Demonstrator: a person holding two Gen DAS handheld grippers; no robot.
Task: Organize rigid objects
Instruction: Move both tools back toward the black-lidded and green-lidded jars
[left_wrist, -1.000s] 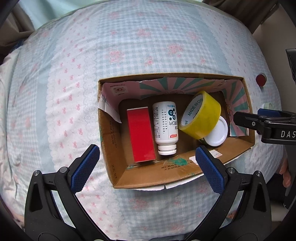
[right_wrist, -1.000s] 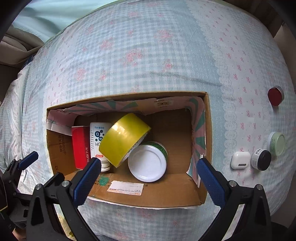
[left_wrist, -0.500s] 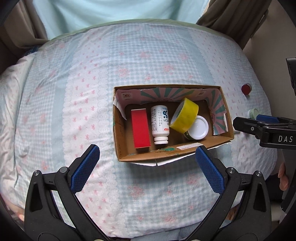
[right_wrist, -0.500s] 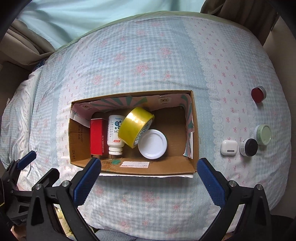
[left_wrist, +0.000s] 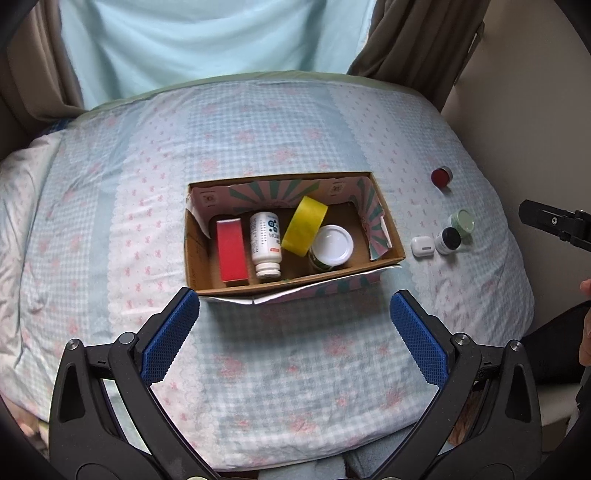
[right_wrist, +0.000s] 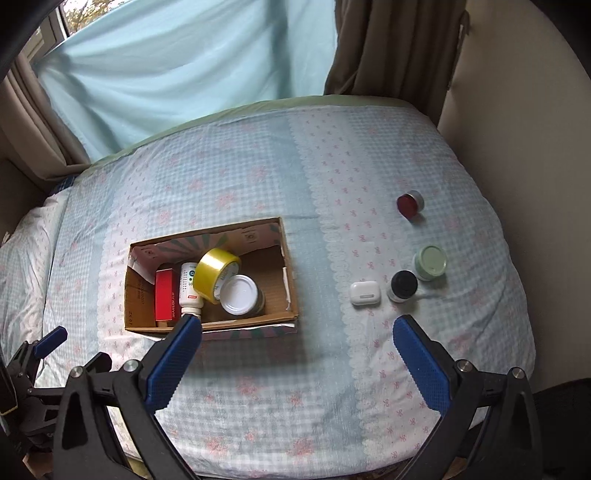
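Reaching for the white earbud case (right_wrist: 365, 292) right of the cardboard box (right_wrist: 288, 280) looks like the next step; the right gripper (right_wrist: 295, 360) and left gripper (left_wrist: 295, 332) both hover wide apart and empty. Descend squarely over the case, clear of the neighbouring black-lidded jar (right_wrist: 403, 285).

Box's (left_wrist: 384, 236) right end bare — tape (left_wrist: 303, 226) leans over the jar (left_wrist: 331, 244).

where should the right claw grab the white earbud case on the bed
Take the white earbud case across its two long, flat edges, coming straight down from above. It lies flat on the bedspread, apart from the black-lidded jar on its right, so an open right claw should fit around it.
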